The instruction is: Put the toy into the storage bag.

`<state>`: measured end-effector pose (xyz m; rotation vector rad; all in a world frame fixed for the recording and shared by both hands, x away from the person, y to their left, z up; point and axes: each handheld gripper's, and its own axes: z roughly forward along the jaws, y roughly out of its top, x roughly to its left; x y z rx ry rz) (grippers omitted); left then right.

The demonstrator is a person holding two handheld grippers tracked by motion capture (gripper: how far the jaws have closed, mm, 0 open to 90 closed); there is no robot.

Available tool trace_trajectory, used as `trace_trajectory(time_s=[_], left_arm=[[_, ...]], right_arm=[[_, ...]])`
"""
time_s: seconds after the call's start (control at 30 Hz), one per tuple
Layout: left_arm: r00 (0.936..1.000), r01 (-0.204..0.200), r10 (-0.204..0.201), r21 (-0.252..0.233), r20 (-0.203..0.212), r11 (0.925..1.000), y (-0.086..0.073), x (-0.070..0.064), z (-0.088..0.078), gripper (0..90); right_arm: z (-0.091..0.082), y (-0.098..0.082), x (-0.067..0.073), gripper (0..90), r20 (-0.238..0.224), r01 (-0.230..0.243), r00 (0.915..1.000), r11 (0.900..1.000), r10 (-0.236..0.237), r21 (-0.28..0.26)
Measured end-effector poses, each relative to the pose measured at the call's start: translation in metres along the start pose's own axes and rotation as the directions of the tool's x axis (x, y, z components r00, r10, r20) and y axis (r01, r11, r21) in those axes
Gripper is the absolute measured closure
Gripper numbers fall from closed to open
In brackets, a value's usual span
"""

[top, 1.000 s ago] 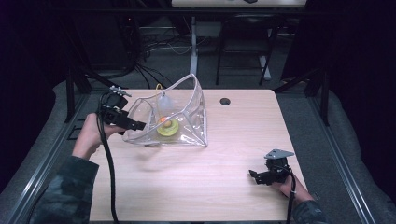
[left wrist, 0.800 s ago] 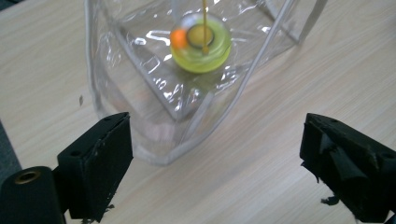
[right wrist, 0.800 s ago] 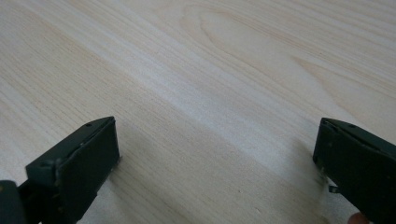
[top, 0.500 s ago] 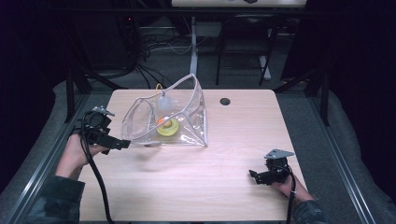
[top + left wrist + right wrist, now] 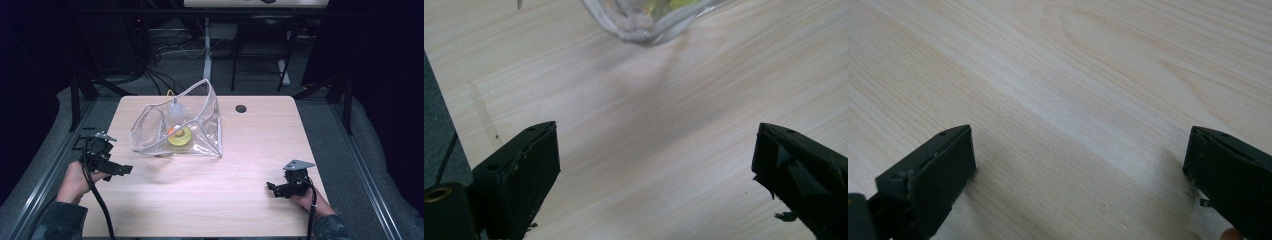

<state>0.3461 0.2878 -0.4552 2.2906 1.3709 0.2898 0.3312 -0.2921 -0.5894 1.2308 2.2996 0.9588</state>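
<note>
A clear plastic pouch (image 5: 150,131) lies on the wooden table (image 5: 210,200), its mouth gaping toward the left. Inside it rest a yellow round item (image 5: 180,137) and a small orange piece (image 5: 171,132). My left gripper (image 5: 121,170) hovers low near the table's left edge, in front of and left of the pouch and apart from it. Its jaws have just been opening and stand open with nothing between them. In the left gripper view the pouch's edge (image 5: 649,22) shows beyond the left gripper (image 5: 654,170). My right gripper (image 5: 272,189) (image 5: 1078,170) rests open and empty at the front right.
A black round grommet (image 5: 241,108) sits near the table's far edge, right of the pouch. Bare wood stretches between the two grippers. A faint tape strip (image 5: 484,115) lies by the left edge. Cables and stand legs (image 5: 207,45) lie on the floor beyond the table.
My left gripper has drawn back from the pouch's left rim toward the table's front left and sunk lower. The pouch stays put with its mouth open. The right gripper has not moved.
</note>
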Motion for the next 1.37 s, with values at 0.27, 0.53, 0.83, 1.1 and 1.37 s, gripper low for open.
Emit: trace_trajectory(time_s=[0.27, 0.53, 0.83, 1.1, 1.37], left_arm=[[0.9986, 0.038, -0.039, 0.032, 0.037, 0.9988, -0.019, 0.001, 0.02, 2.4], [0.9975, 0.057, -0.059, 0.052, 0.038, 0.997, -0.034, 0.002, 0.041, 0.0], [0.996, 0.066, -0.068, 0.037, 0.059, 0.9971, -0.049, 0.0, 0.067, 0.0], [0.9981, 0.059, -0.059, 0.049, 0.013, 0.9971, -0.058, 0.001, 0.086, 0.0], [0.9994, 0.035, -0.035, 0.032, -0.008, 0.9989, -0.061, -0.001, 0.097, 0.0]], right_arm=[[0.0, 0.0, 0.0, 0.0, 0.0, 0.0, 1.0, 1.0, 0.0, 0.0], [0.0, 0.0, 0.0, 0.0, 0.0, -0.001, 1.0, 1.0, 0.001, 0.001], [0.0, 0.0, 0.0, 0.0, 0.001, -0.001, 1.0, 1.0, 0.001, 0.001], [0.0, 0.0, 0.0, 0.0, 0.001, 0.0, 1.0, 1.0, 0.0, 0.001], [0.0, 0.0, 0.0, 0.0, -0.001, -0.001, 1.0, 1.0, 0.001, 0.001]])
